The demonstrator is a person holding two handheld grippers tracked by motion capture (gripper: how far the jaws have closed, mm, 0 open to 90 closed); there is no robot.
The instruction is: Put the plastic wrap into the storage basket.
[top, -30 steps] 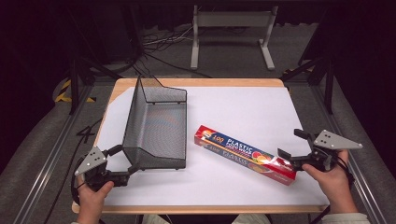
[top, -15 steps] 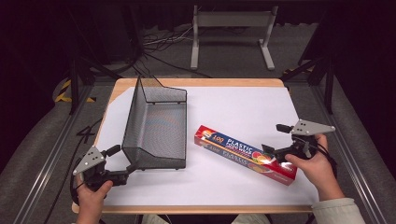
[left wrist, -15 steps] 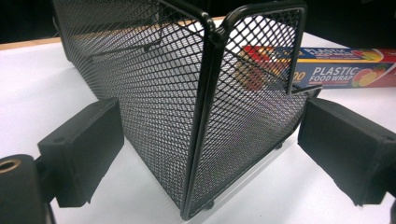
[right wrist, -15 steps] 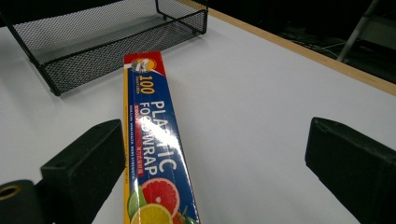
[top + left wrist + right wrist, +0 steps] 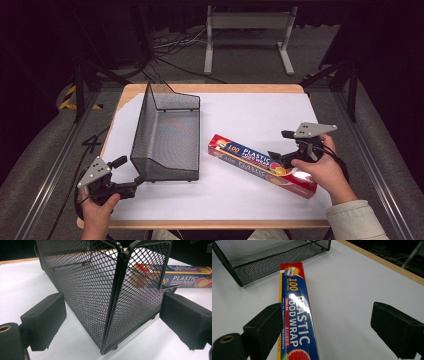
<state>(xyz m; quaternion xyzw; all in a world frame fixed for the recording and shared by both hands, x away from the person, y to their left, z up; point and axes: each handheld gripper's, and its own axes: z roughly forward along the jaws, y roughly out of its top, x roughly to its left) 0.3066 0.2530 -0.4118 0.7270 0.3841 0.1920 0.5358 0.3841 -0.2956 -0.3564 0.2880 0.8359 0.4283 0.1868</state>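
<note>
A black wire-mesh basket stands on the left half of the white table. My left gripper is open at the basket's near left corner. In the left gripper view that corner rises between the two wide-apart pads of the left gripper. A long red and blue plastic food wrap box lies flat and slanted to the right of the basket. My right gripper hovers open above the box's right half. In the right gripper view the box runs under the left pad.
The table's wooden edge shows at the back. A metal stand and cables lie on the floor beyond it. Aluminium rails run along both sides. Bare white surface lies behind the box and in front of the basket.
My right gripper has moved left and forward from the box's right end to above its right half. The left gripper, basket and box have stayed put.
</note>
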